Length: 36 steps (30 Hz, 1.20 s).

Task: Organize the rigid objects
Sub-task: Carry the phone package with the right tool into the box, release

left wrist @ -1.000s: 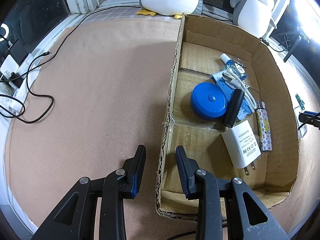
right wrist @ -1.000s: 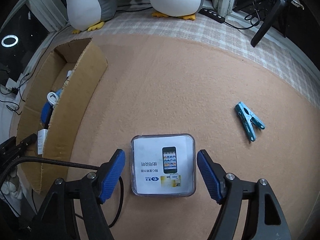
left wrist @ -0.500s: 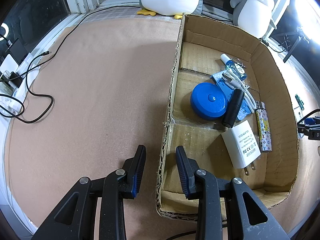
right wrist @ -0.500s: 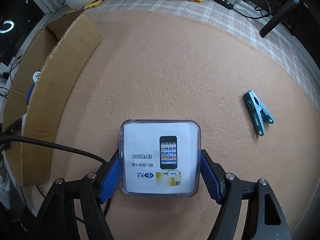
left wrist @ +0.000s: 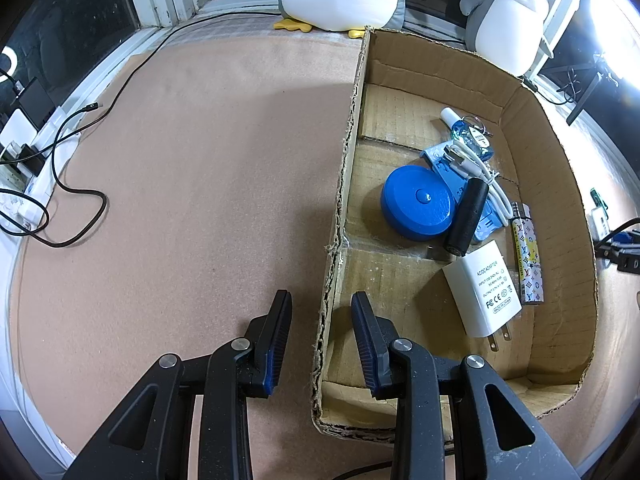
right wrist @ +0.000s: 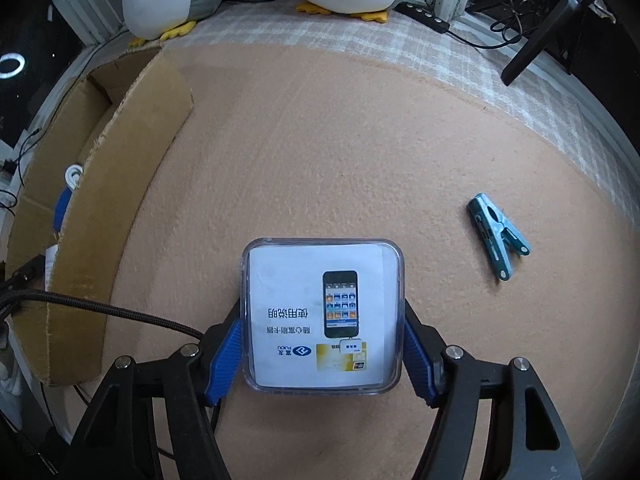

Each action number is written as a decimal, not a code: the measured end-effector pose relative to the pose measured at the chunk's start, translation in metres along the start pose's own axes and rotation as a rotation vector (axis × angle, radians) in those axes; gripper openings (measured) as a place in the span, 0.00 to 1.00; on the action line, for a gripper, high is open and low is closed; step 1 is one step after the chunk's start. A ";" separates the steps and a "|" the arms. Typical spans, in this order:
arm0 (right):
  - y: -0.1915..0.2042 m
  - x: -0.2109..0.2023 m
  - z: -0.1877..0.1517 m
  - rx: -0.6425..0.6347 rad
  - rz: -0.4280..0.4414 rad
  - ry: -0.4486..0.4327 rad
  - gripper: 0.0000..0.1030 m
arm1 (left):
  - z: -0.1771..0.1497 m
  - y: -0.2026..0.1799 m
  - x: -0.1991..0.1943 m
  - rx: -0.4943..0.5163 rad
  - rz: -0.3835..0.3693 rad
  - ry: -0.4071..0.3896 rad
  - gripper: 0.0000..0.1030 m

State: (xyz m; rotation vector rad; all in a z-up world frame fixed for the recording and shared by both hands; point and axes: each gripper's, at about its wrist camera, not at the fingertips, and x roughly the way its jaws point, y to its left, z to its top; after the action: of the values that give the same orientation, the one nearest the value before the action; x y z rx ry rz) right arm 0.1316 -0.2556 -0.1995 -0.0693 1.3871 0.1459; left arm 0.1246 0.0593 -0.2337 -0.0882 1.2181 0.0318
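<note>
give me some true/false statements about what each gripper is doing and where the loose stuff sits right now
1. The right gripper is clamped on the clear square case. True.
2. The left gripper holds the white charger. False: its jaws stand open on either side of the cardboard box wall; the charger lies inside the box.
3. The teal clothespin lies in the box. False: it lies on the mat, right of the case.
4. The blue round disc sits inside the box. True.
</note>
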 end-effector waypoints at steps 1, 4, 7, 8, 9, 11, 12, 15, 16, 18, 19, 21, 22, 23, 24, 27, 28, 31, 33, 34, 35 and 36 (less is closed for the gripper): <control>-0.002 -0.004 0.000 0.011 0.003 -0.011 0.64 | 0.000 0.000 0.000 -0.001 0.000 0.000 0.33; -0.006 -0.014 0.002 0.034 0.003 -0.039 0.64 | 0.000 0.000 0.000 -0.001 -0.001 0.000 0.33; -0.011 -0.025 0.007 0.058 -0.004 -0.072 0.64 | 0.000 0.000 0.000 -0.001 0.000 0.000 0.33; -0.011 -0.030 0.009 0.065 -0.001 -0.089 0.64 | 0.000 0.000 0.000 -0.001 0.000 0.000 0.33; -0.013 -0.033 0.013 0.070 0.001 -0.103 0.64 | 0.000 0.000 0.000 -0.002 0.000 0.000 0.33; -0.010 -0.044 0.017 0.078 0.020 -0.145 0.64 | 0.000 0.000 0.000 -0.001 0.001 0.000 0.33; -0.010 -0.048 0.023 0.078 0.030 -0.158 0.64 | 0.000 0.000 0.000 0.001 0.003 0.000 0.33; 0.007 -0.061 0.039 0.063 0.062 -0.203 0.64 | 0.000 -0.002 0.000 0.002 0.004 0.000 0.33; 0.015 -0.064 0.044 0.057 0.067 -0.216 0.64 | 0.000 -0.002 0.001 0.002 0.003 0.000 0.33; 0.030 -0.073 0.052 0.037 0.092 -0.238 0.64 | 0.000 -0.002 0.000 0.001 0.004 0.000 0.33; 0.037 -0.075 0.055 0.026 0.102 -0.247 0.64 | 0.000 -0.002 0.000 0.002 0.004 0.000 0.33; 0.053 -0.080 0.060 -0.003 0.124 -0.259 0.64 | 0.000 -0.002 0.000 0.000 0.003 -0.001 0.33; 0.060 -0.081 0.063 -0.018 0.132 -0.264 0.64 | 0.000 -0.002 0.000 -0.001 0.002 -0.001 0.33; 0.069 -0.082 0.065 -0.035 0.141 -0.268 0.64 | 0.000 -0.002 0.000 -0.002 0.002 -0.001 0.33; 0.077 -0.081 0.067 -0.048 0.147 -0.268 0.64 | 0.000 -0.002 0.000 -0.002 0.001 -0.002 0.33; 0.103 -0.078 0.075 -0.097 0.166 -0.261 0.64 | 0.000 -0.003 0.000 -0.001 0.001 -0.002 0.33; 0.109 -0.075 0.078 -0.115 0.169 -0.259 0.64 | -0.001 -0.003 0.000 0.000 0.001 -0.002 0.33; 0.133 -0.068 0.082 -0.172 0.172 -0.245 0.64 | -0.001 -0.002 0.001 -0.002 0.000 -0.002 0.33; 0.149 -0.061 0.086 -0.206 0.165 -0.227 0.64 | -0.001 -0.002 0.000 -0.003 -0.001 -0.002 0.33; 0.153 -0.058 0.088 -0.213 0.163 -0.222 0.64 | -0.001 -0.002 0.000 -0.004 -0.002 -0.003 0.33; 0.158 -0.054 0.090 -0.222 0.162 -0.212 0.64 | -0.001 -0.002 0.000 -0.004 -0.002 -0.003 0.33; 0.161 -0.050 0.092 -0.229 0.163 -0.200 0.64 | -0.001 -0.002 0.000 -0.004 -0.001 -0.004 0.33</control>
State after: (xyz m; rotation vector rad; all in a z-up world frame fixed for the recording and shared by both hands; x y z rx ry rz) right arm 0.1894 -0.0867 -0.1279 -0.1292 1.1710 0.4365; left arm 0.1238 0.0567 -0.2344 -0.0928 1.2145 0.0332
